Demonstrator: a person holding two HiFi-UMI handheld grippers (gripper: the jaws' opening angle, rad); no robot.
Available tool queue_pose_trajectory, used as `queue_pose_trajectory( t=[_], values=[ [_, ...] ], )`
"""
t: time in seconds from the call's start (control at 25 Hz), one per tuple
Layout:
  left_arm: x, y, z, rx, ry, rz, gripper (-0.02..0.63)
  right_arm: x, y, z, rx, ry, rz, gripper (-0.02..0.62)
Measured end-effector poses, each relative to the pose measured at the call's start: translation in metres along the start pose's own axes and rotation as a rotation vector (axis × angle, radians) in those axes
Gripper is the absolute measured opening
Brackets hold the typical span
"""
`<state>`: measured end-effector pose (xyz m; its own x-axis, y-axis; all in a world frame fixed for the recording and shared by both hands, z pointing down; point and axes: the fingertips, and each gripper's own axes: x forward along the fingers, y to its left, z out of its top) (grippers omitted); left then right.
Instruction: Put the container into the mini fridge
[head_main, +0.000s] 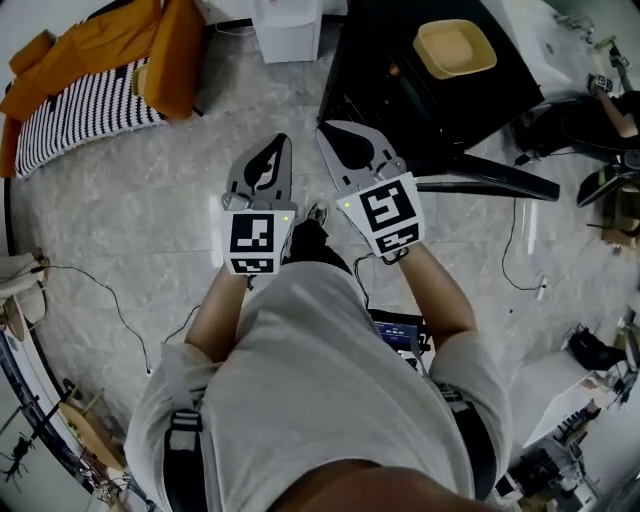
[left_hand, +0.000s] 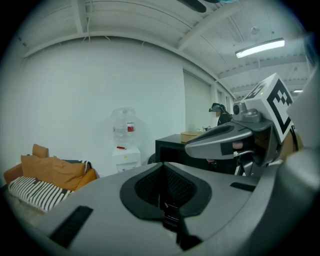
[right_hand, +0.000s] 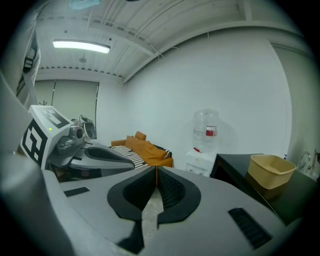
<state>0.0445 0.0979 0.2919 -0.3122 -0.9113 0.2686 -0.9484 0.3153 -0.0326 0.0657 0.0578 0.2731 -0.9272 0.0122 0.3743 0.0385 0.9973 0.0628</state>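
You hold both claws clenched and empty at the centre of the head view, the left gripper (head_main: 281, 142) just beside the right gripper (head_main: 326, 130), above the floor (head_main: 130, 220). Beyond them, upper right, the yellow container (head_main: 455, 48) rests on top of the black fridge (head_main: 505, 95). At the top edge stands a water dispenser (head_main: 288, 28), with a sofa (head_main: 90, 80) at upper left

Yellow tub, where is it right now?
In the head view the yellow tub sits at the upper right, on top of the black cabinet, to the right of the white water dispenser.
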Motion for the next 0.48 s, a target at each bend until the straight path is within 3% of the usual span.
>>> queue_pose_trajectory(
  t=[0.12, 0.32, 0.48],
  values=[
    [0.022, -0.007, -0.011, -0.019, 0.031, -0.012, 0.011, 0.004, -0.020, -0.011, 0.024, 0.017, 0.007, 0.040],
    [0.047, -0.030, -0.004, -0.026, 0.046, -0.089, 0.011, -0.007, -0.054, -0.016, 0.034, 0.020, -0.053, 0.040],
    [0.074, -0.023, 0.004, -0.037, 0.034, -0.113, 0.011, -0.002, -0.076, -0.017, 0.049, 0.027, -0.100, 0.040]
  ],
)
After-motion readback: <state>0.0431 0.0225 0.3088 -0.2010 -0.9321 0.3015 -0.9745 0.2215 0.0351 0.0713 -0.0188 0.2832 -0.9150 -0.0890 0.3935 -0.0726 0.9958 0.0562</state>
